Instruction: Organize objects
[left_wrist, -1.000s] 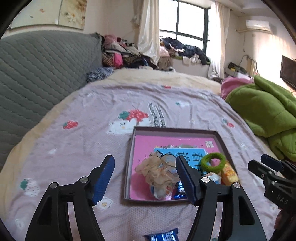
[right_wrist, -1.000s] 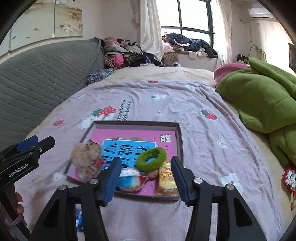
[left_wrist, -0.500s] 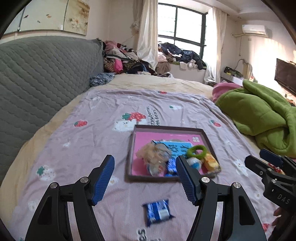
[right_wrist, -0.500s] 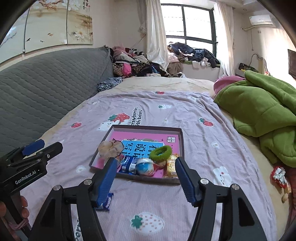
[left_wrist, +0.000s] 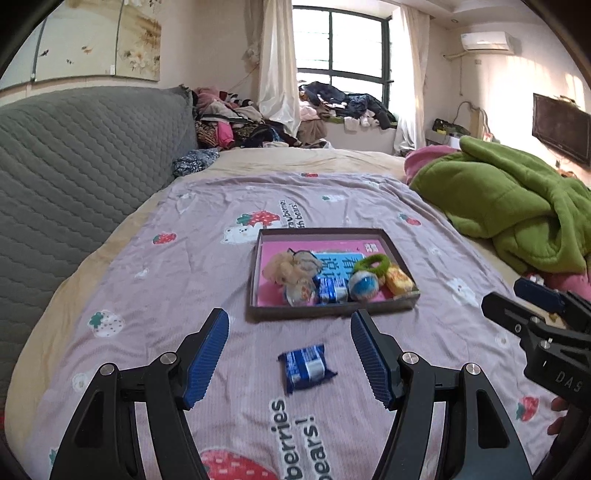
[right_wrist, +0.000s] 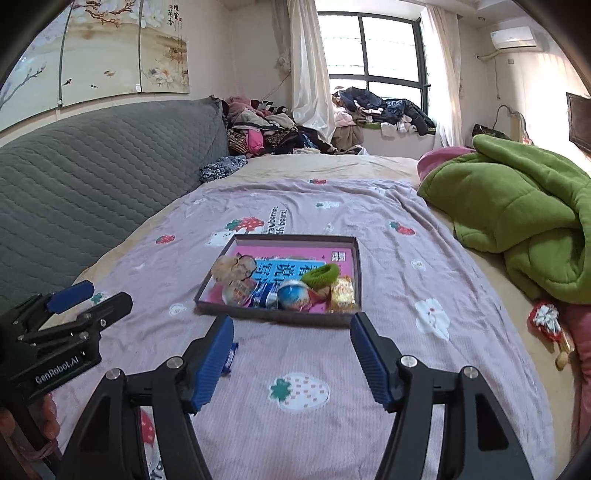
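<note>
Left gripper (left_wrist: 290, 352): jaws spread wide, empty, hovering above the bedsheet with the blue packet lying between the pads.
Blue packet (left_wrist: 306, 366): flat, crinkly foil wrapper, on the sheet just short of the tray, apart from it; judged the one piece left to put away.
Tray (left_wrist: 325, 312): shallow rectangular box, dark rim, glossy pink and blue printed floor.
Tray contents, left to right: fluffy beige scrunchie (left_wrist: 286, 266); clear plastic pouch (left_wrist: 298, 291); second blue packet (left_wrist: 333, 290); round blue-and-white ball (left_wrist: 362, 285); fuzzy green hair ring (left_wrist: 372, 264); shiny yellow wrapper (left_wrist: 399, 280).
Progress: most of the sorting seems done, six things crowded along the tray's near edge; far half bare.
Bedsheet (left_wrist: 207, 258): soft lilac cotton, strawberry and bear print, lightly rumpled.
Right gripper (right_wrist: 291, 350): jaws likewise wide apart, nothing held, in front of the tray's near wall.
Red trinket (right_wrist: 546, 320): small, by the green blanket (right_wrist: 517, 206); unclear whether part of the job.
</note>
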